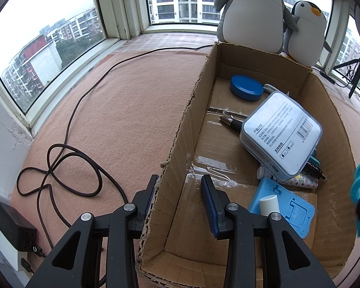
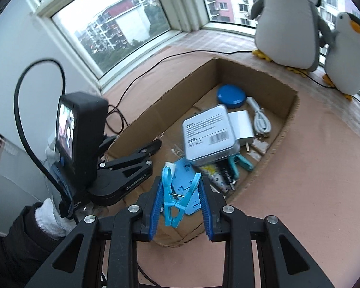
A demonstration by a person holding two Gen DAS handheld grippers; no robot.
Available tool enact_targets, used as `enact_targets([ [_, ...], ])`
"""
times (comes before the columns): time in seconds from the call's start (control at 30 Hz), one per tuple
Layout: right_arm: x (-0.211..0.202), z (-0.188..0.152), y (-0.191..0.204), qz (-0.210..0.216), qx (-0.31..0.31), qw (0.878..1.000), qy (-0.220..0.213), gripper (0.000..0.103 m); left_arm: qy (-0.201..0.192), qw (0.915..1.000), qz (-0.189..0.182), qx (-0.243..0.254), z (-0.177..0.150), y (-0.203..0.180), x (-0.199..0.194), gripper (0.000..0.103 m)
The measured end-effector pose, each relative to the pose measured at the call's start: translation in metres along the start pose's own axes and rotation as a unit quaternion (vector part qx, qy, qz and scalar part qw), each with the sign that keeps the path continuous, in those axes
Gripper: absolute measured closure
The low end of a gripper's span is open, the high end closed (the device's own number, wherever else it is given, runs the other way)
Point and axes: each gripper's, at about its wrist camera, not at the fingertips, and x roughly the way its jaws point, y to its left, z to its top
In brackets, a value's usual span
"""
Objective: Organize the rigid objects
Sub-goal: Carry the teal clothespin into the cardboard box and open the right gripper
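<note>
The left tongs [image 1: 180, 192] straddle the near left wall of the cardboard box [image 1: 180, 129], one finger outside and one inside; the outer pad lies against the wall, the inner one stands apart from it. The right tongs [image 2: 180, 196] are clamped on a light blue clothes peg [image 2: 177, 196], held above the box's near edge. Inside the box lie a grey-white packaged case [image 2: 208, 136], a blue round lid [image 2: 230, 96], a white charger [image 2: 242, 127] with coiled cable [image 2: 260, 120], a blue flat stand [image 1: 283, 211], a pen [image 1: 230, 122] and teal pegs [image 2: 240, 162]. The box rests on a pink blanket [image 1: 122, 110] on the window ledge, near two plush penguins [image 1: 271, 16] at the far edge.
</note>
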Motion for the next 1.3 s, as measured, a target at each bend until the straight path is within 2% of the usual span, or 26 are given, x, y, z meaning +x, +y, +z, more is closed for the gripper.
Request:
enact_targets([
  [0.33, 0.020, -0.004, 0.014, -0.021, -0.040, 0.999, 0.023, 0.076, 0.000, 1.0000, 0.000, -0.001, 0.000, 0.000, 0.000, 0.065],
  [1.3, 0.033, -0.004, 0.012, -0.028, -0.039, 0.998, 0.033, 0.075, -0.001, 1.0000, 0.000, -0.001, 0.000, 0.000, 0.000, 0.065],
])
